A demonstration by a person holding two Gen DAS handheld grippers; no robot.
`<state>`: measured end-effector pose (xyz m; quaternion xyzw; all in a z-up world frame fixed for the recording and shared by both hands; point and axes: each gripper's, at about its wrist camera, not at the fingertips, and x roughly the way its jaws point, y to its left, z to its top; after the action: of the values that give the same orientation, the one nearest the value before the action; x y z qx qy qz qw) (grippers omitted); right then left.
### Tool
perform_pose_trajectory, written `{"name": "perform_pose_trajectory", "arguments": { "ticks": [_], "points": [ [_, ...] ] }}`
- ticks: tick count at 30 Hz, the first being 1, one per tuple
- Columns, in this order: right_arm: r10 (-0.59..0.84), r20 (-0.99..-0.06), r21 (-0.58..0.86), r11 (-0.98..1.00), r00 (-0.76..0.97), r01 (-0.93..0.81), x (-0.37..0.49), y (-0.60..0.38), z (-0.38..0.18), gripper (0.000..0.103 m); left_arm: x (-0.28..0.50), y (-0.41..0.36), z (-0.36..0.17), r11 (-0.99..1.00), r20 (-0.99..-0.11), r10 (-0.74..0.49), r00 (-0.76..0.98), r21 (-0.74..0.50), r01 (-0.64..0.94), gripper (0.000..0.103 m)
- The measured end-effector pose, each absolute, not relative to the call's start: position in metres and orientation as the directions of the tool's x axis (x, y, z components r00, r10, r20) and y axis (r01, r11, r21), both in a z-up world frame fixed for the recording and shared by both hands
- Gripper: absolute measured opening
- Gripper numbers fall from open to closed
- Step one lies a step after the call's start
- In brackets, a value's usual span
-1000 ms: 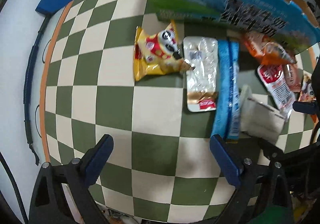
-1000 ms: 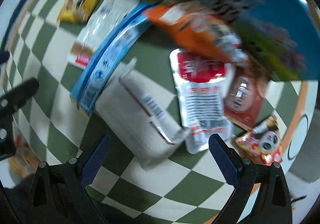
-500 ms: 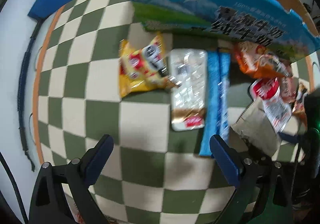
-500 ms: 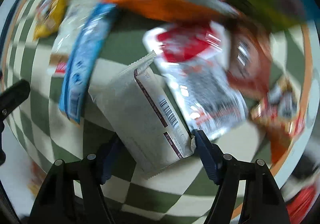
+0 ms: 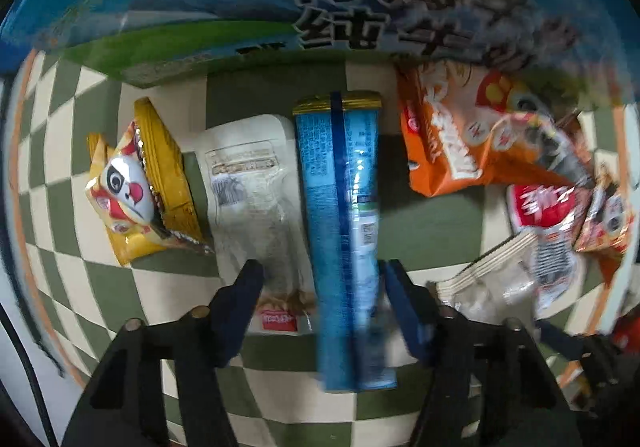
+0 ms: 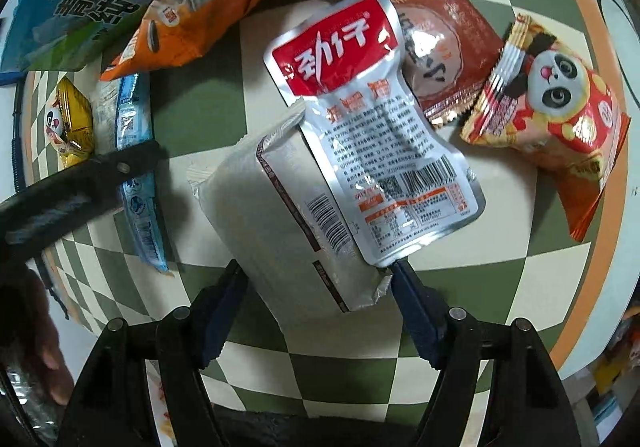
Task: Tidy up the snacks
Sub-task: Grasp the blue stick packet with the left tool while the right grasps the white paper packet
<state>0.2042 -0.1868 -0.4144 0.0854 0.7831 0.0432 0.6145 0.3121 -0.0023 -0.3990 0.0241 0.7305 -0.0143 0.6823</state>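
Pointing down over the checked table (image 5: 172, 287) with the left gripper (image 5: 322, 275), jaws closing, blue pack (image 5: 340, 207) lying lengthwise between them. Right pad just at the pack's side, left pad clear of it, resting over the near end of a clear pack (image 5: 248, 187); no squeeze on the blue pack yet. Blue pack flat on the cloth, gold-trimmed end toward the box (image 5: 200, 7), which fills the far side of the table. Clear pack touching the blue one along its left side, and a yellow panda pack (image 5: 132, 183) against the clear one, nearer the left edge. Orange bag (image 5: 460, 143) right of the blue pack, up against the box, apart from the blue pack across a strip of bare cloth.

Clamped with the right gripper (image 6: 318, 271) on the near end of a white pack (image 6: 280, 215), both pads against its sides. White pack tilted, barcode seam up, far end tucked under a silver pouch (image 6: 372, 127) with a red top. Lower corner of the pouch touching the right pad. Brown pack (image 6: 448, 47) partly under the pouch on its far right side. Red panda pack (image 6: 560, 111) beside the brown one, close to the orange band along the table's right edge.
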Motion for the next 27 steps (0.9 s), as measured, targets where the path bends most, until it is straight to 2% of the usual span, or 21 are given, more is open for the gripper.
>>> {"name": "perform_pose_trajectory", "arguments": {
  "ticks": [3,4,7,17,25,26,27],
  "points": [
    [0.175,-0.961,0.165,0.984,-0.215,0.063,0.208,-0.181,-0.415,0.077,0.309,-0.012,-0.396,0.993,-0.998,0.056,-0.042,0.052,0.106,0.036],
    [0.166,-0.963,0.159,0.986,-0.213,0.052,0.222,-0.172,-0.415,0.077,0.307,-0.014,-0.394,0.991,-0.997,0.070,-0.032,0.065,0.118,0.022],
    [0.122,-0.972,0.125,0.992,-0.200,-0.002,0.221,-0.165,-0.414,0.077,0.298,-0.012,-0.393,0.993,-0.998,0.045,-0.053,0.039,0.111,0.016],
    [0.110,-0.980,0.128,0.987,-0.167,-0.098,0.204,-0.138,-0.388,0.079,0.243,0.011,-0.387,0.999,-0.997,-0.022,-0.069,-0.024,0.027,0.014],
    [0.104,-0.965,0.137,0.983,-0.242,-0.125,0.224,-0.114,-0.419,0.079,0.216,0.017,-0.409,0.997,-0.988,-0.075,-0.135,-0.075,-0.003,0.018],
    [0.100,-0.965,0.132,0.984,-0.241,-0.122,0.224,-0.112,-0.421,0.078,0.212,0.018,-0.411,0.997,-0.987,-0.079,-0.139,-0.079,-0.006,0.020],
    [0.101,-0.966,0.132,0.985,-0.240,-0.115,0.224,-0.112,-0.422,0.070,0.212,0.018,-0.413,0.996,-0.986,-0.088,-0.141,-0.087,-0.016,0.020]
  ]
}}
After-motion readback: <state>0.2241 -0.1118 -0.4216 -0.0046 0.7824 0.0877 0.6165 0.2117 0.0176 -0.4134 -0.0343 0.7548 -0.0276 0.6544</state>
